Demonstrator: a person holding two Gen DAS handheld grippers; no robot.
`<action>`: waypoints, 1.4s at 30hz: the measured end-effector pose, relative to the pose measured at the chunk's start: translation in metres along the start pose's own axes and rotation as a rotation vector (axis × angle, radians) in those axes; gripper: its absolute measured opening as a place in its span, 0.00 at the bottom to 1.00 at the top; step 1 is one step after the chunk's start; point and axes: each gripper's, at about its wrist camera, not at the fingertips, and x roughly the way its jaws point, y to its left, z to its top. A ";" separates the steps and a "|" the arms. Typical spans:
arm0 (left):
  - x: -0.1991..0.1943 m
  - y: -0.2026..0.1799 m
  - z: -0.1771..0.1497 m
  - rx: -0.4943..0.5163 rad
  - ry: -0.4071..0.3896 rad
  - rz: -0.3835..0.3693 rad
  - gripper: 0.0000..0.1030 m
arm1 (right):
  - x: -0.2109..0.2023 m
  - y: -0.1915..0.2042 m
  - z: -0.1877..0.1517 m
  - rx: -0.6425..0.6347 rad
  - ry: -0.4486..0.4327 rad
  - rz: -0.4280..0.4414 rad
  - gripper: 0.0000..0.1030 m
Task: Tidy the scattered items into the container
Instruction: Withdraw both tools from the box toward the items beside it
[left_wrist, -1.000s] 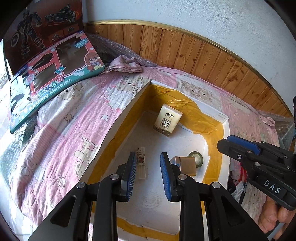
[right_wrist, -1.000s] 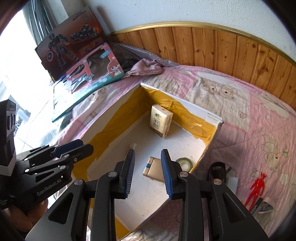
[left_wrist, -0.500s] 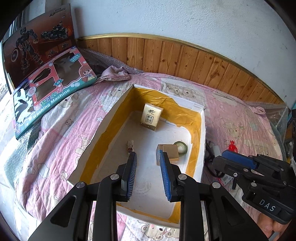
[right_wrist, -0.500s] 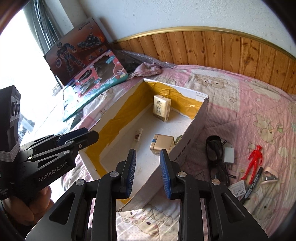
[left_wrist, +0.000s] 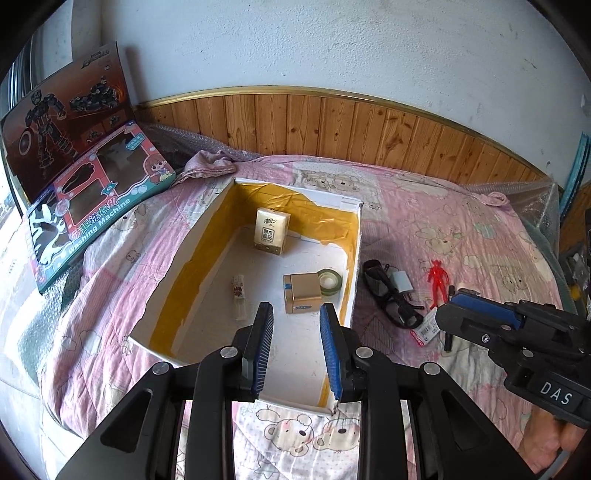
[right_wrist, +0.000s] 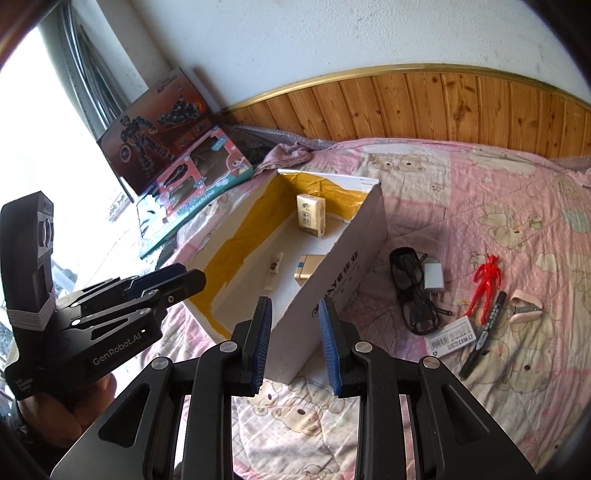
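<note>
White cardboard box (left_wrist: 352, 258), open-topped, inner walls lined with yellow tape, sits on the pink bear-print quilt (left_wrist: 461, 229). Inside it: a cream tissue pack (left_wrist: 271, 235) upright toward the far wall, a gold rectangular box (left_wrist: 303, 293) touching a green tape roll (left_wrist: 330, 282) by the right wall, a small clear printed tube (left_wrist: 239, 296) left of the gold box.

Scattered on the quilt right of the box: black glasses with tangled cord (right_wrist: 413, 291), white plug adapter (right_wrist: 433, 276) touching them, red toy figure (right_wrist: 487, 282), black marker pen (right_wrist: 485, 330), white labelled card (right_wrist: 454, 338), beige clip-like item (right_wrist: 524, 304).

Left gripper (left_wrist: 296, 349) above the box's near end, blue pads (left_wrist: 263, 349) apart, nothing held. Right gripper (right_wrist: 295, 347) over the box's near right corner, pads likewise apart, empty.

Left of the box, two toy cartons (left_wrist: 92, 192) lean by the wall; crumpled pink cloth (left_wrist: 208, 166) beyond the far corner.
</note>
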 end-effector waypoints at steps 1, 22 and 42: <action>-0.002 -0.003 -0.002 0.005 -0.001 -0.004 0.27 | -0.004 -0.003 -0.003 0.009 -0.005 0.001 0.27; -0.016 -0.083 -0.035 0.138 0.013 -0.068 0.27 | -0.063 -0.074 -0.082 0.220 -0.090 -0.002 0.27; 0.017 -0.142 -0.052 0.195 0.101 -0.128 0.27 | -0.081 -0.145 -0.132 0.413 -0.109 -0.056 0.27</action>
